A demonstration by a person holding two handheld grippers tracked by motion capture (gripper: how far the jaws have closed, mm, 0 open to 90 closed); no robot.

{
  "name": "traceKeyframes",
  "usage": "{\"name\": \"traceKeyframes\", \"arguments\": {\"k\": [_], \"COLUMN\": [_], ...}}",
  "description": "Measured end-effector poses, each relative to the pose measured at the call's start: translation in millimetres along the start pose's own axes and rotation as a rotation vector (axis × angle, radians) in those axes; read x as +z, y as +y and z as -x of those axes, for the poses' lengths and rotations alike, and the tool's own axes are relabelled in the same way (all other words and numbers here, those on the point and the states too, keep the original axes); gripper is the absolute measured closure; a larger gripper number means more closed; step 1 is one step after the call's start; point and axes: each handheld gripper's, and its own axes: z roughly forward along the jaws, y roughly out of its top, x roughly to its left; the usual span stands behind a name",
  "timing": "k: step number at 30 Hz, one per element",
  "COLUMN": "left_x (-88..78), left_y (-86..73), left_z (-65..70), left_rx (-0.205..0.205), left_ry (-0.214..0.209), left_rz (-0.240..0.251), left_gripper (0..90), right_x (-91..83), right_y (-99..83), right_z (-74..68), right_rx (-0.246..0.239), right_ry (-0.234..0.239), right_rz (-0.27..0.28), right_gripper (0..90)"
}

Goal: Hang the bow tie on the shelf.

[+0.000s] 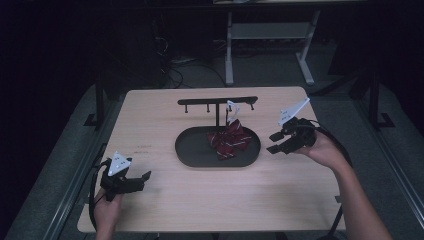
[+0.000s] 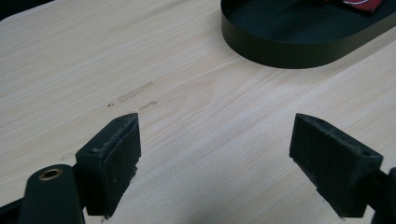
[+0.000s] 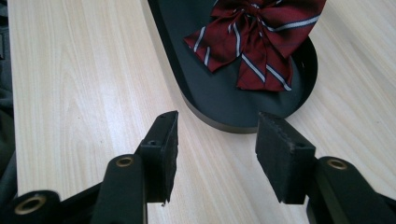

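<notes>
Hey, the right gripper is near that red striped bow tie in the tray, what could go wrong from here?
The bow tie hangs by its white strap from the rack, so pulling sideways might tip the rack. The right gripper, open, sits beside the black tray; its fingers may catch the rim. The soft fabric may also slip from a shallow pinch.

Open right claw point(image 3: 215, 140) above table point(image 3: 84, 93), striped bow tie point(image 3: 257, 32) in black tray point(image 3: 205, 93)
</notes>
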Motion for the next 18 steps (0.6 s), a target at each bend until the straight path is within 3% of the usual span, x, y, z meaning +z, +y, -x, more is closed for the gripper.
{"name": "traceKeyframes", "arguments": {"k": [18], "left_x": [0.5], "left_y": [-0.3], "left_z": [0.6], "left_rx": [-0.001], "left_ry": [-0.002], "left_rz": [0.001], "left_gripper": [16.3], "right_x": [7.8], "right_y": [-26.0], "right_z": [-5.2], "right_rx": [0.038], "right_ry": [0.012], "right_rz": [-0.005], "right_gripper": [47.1]}}
